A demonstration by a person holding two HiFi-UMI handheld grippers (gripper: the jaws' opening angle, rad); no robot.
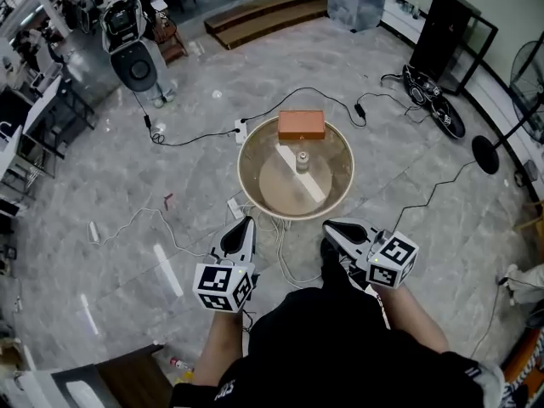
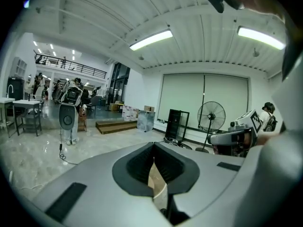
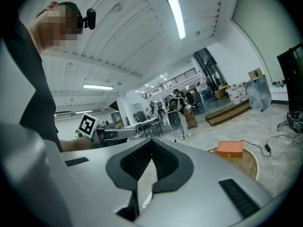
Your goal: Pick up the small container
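Note:
The small container [image 1: 302,161], a little pale jar, stands upright in the middle of a round tan table [image 1: 255,185], on a white strip. Behind it on the table lies an orange box [image 1: 301,125], which also shows in the right gripper view [image 3: 230,149]. My left gripper [image 1: 244,226] hovers short of the table's near left rim, jaws shut and holding nothing [image 2: 154,145]. To the right of it, near the table's near right rim, my right gripper [image 1: 333,226] has its jaws shut and holds nothing [image 3: 152,142]. Neither gripper view shows the container.
Black and white cables and a power strip [image 1: 240,130] lie on the marble floor around the table. A white robot [image 1: 134,49] stands far left, a wooden platform [image 1: 263,15] at the back, a black shelf [image 1: 450,32] and a fan [image 1: 529,83] to the right.

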